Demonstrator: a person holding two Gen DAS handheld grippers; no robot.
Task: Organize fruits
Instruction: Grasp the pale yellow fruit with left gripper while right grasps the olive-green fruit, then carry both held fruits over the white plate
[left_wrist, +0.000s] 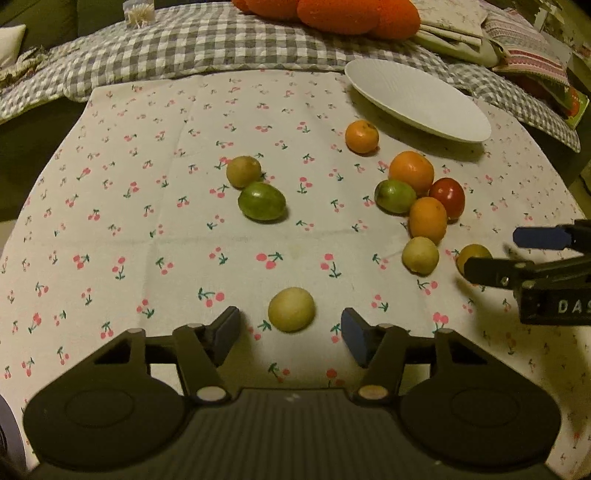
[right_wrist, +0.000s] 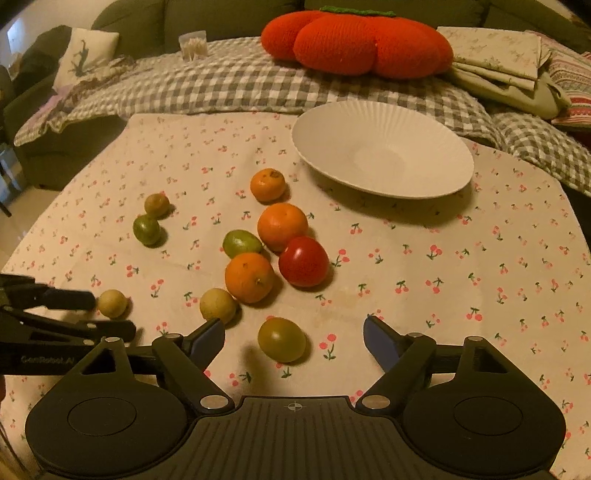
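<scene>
Several small fruits lie on the cherry-print cloth. My left gripper (left_wrist: 290, 332) is open, with a pale yellow fruit (left_wrist: 291, 309) lying between its fingertips, not gripped; that fruit also shows in the right wrist view (right_wrist: 112, 303). My right gripper (right_wrist: 294, 338) is open around a yellow-green fruit (right_wrist: 281, 339) on the cloth. A cluster of oranges (right_wrist: 282, 226), a red tomato (right_wrist: 303, 261) and a green fruit (right_wrist: 242, 243) lies mid-table. The white plate (right_wrist: 406, 122) stands at the far right and holds nothing.
Two green fruits (left_wrist: 261, 201) lie apart on the left of the cloth. A checked blanket (right_wrist: 221, 88), a red knitted pumpkin cushion (right_wrist: 354, 40) and folded cloths (right_wrist: 498, 55) lie behind the table. The table edge curves off at left and right.
</scene>
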